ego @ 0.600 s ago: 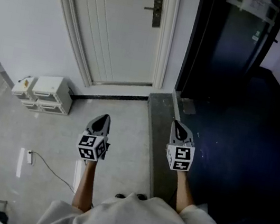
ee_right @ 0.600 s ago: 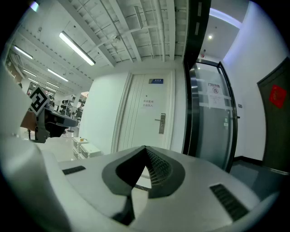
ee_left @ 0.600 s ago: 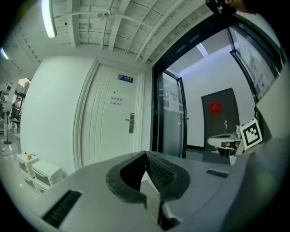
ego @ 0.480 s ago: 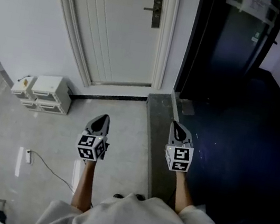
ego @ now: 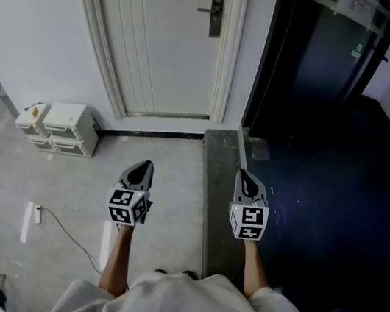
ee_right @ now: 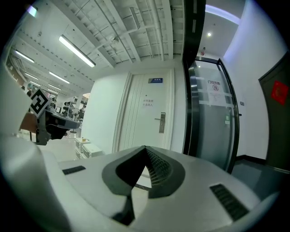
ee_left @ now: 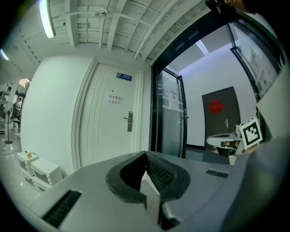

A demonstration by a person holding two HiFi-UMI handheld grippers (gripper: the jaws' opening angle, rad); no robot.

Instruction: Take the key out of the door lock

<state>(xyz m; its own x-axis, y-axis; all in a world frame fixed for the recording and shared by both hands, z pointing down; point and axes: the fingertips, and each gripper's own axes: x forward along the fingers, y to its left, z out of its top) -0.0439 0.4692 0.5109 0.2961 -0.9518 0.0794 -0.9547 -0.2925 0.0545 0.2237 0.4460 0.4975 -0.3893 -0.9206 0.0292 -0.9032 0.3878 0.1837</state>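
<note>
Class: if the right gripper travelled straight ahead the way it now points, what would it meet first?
The right gripper would most likely meet the white door, just left of its lock plate. Nothing shows in between, though depth is unclear.

We hold both grippers level, side by side and well apart, tips pointing ahead. Our left gripper (ego: 144, 166) has its jaws pressed together, empty. Our right gripper (ego: 246, 175) is the same. Behind each, our left forearm (ego: 117, 257) and right forearm (ego: 253, 268) run back bare.
</note>
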